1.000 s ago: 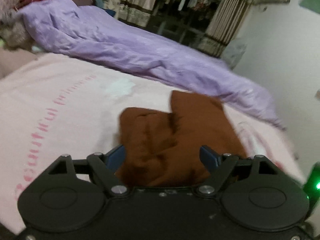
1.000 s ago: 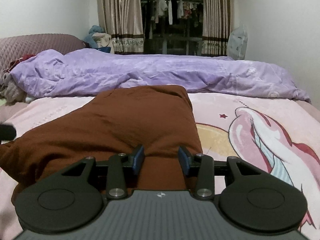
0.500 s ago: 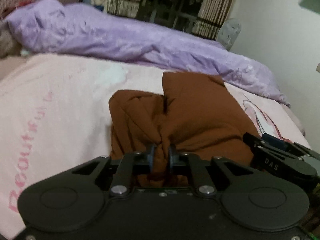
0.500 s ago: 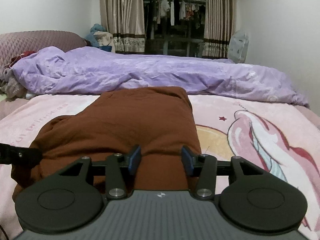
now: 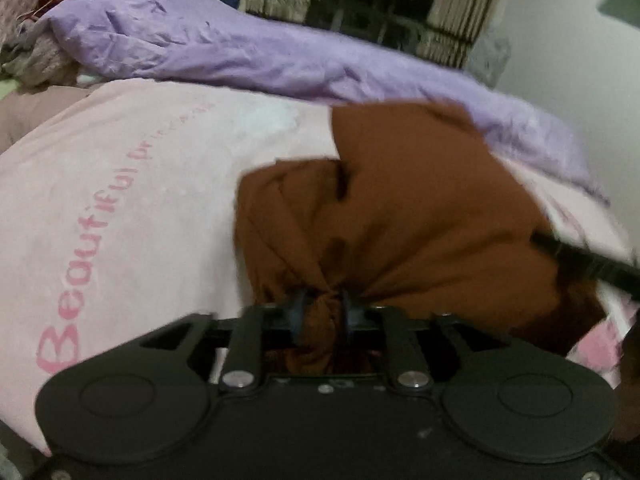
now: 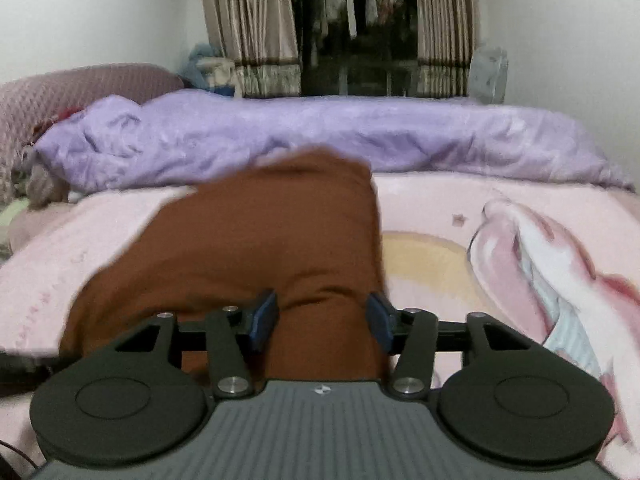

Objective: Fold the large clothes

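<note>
The brown garment [image 5: 420, 216] lies on the bed, on the pink bedsheet [image 5: 120, 184], in front of the long purple blanket [image 6: 360, 136]. Its long way runs away from both tongs, toward the blanket.

The left tongs [image 5: 322, 312] are at the near left corner of the cloth. A bunched knot of brown cloth sits between the blue pads [image 5: 298, 314], and the pads touch it on both sides. The jaws are opening a little, yet the bunch looks pinched for now.

The right tongs [image 6: 322, 316] are at the near right edge. Their jaws stand wide and are opening, with a hump of cloth between them; the pads do not look pressed on it.

The left hand has the better hold, so the next lift likely starts there.
</note>
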A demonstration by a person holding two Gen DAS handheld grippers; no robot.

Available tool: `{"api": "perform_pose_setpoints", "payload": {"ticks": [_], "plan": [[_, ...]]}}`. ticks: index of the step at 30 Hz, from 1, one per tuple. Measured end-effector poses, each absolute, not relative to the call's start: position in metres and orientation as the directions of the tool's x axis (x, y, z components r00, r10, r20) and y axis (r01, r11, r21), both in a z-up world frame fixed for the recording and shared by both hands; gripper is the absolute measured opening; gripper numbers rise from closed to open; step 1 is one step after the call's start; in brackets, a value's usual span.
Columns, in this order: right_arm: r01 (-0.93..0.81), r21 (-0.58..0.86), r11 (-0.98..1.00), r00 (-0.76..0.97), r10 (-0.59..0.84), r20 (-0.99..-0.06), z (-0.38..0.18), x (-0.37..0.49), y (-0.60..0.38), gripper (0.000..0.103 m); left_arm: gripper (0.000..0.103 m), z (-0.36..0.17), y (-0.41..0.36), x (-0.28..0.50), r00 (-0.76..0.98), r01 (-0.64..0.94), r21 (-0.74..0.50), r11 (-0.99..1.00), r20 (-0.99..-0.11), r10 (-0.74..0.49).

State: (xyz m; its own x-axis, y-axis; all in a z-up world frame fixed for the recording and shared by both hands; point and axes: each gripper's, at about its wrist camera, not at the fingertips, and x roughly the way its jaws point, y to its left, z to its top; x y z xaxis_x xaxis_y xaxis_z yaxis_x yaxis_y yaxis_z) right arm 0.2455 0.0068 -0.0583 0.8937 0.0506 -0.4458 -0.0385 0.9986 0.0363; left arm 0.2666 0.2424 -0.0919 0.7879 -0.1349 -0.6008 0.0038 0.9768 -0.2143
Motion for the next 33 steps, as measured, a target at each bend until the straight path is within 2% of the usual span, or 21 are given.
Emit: {"api": "perform_pose_setpoints", "payload": {"ticks": [1, 2, 5, 6, 8, 11, 13, 14, 16, 17, 20, 22, 27, 33], "plan": [[-0.037, 0.038, 0.999, 0.899, 0.05, -0.435, -0.053, 0.245, 0.004, 0.059, 0.043, -0.08, 0.245, 0.263, 0.807, -0.004, -0.218, 0.976, -0.577, -0.126], [-0.046, 0.057, 0.997, 0.904, 0.066, -0.423, -0.045, 0.245, 0.0, 0.056, 0.056, -0.069, 0.248, 0.26, 0.823, -0.018, -0.211, 0.977, -0.558, -0.106], [-0.067, 0.135, 0.989, 0.926, 0.112, -0.36, -0.02, 0.253, -0.011, 0.053, 0.066, -0.027, 0.245, 0.258, 0.898, -0.019, -0.149, 0.989, -0.438, -0.048], [-0.067, 0.134, 0.989, 0.932, 0.11, -0.346, -0.012, 0.262, -0.011, 0.053, 0.071, -0.016, 0.241, 0.264, 0.918, -0.009, -0.139, 0.99, -0.393, -0.047], [-0.057, 0.108, 0.992, 0.936, 0.091, -0.341, -0.005, 0.286, -0.006, 0.053, 0.073, -0.002, 0.231, 0.289, 0.941, 0.027, -0.139, 0.99, -0.331, -0.073], [-0.037, 0.11, 0.993, 0.918, 0.078, -0.389, -0.018, 0.335, 0.001, 0.053, 0.074, -0.009, 0.213, 0.35, 0.922, 0.073, -0.141, 0.987, -0.368, -0.121], [-0.032, 0.121, 0.992, 0.852, 0.09, -0.515, -0.051, 0.371, 0.004, 0.053, 0.074, -0.035, 0.199, 0.387, 0.899, 0.064, -0.102, 0.993, -0.427, -0.102], [-0.023, 0.129, 0.991, 0.824, 0.092, -0.559, -0.074, 0.383, 0.003, 0.052, 0.075, -0.056, 0.191, 0.406, 0.873, 0.04, -0.063, 0.997, -0.482, -0.066], [0.019, 0.168, 0.986, 0.837, 0.076, -0.542, -0.094, 0.381, -0.005, 0.052, 0.079, -0.103, 0.182, 0.432, 0.809, 0.015, -0.024, 1.0, -0.587, -0.026], [0.017, 0.186, 0.982, 0.844, 0.086, -0.529, -0.09, 0.376, -0.009, 0.051, 0.08, -0.115, 0.181, 0.434, 0.815, 0.003, -0.042, 0.999, -0.579, -0.026], [0.018, 0.204, 0.979, 0.844, 0.094, -0.528, -0.09, 0.374, -0.015, 0.051, 0.084, -0.103, 0.182, 0.428, 0.844, -0.015, -0.005, 1.0, -0.536, 0.01], [0.013, 0.193, 0.981, 0.841, 0.093, -0.533, -0.09, 0.376, -0.013, 0.052, 0.084, -0.108, 0.179, 0.431, 0.84, -0.022, 0.025, 0.999, -0.542, 0.032], [0.01, 0.166, 0.986, 0.824, 0.086, -0.56, -0.07, 0.381, -0.005, 0.056, 0.086, -0.105, 0.185, 0.437, 0.83, -0.025, 0.005, 1.0, -0.557, 0.023], [0.001, 0.054, 0.999, 0.828, 0.03, -0.56, -0.045, 0.407, 0.018, 0.057, 0.087, -0.106, 0.182, 0.422, 0.832, -0.037, -0.011, 0.999, -0.554, 0.025]]}}
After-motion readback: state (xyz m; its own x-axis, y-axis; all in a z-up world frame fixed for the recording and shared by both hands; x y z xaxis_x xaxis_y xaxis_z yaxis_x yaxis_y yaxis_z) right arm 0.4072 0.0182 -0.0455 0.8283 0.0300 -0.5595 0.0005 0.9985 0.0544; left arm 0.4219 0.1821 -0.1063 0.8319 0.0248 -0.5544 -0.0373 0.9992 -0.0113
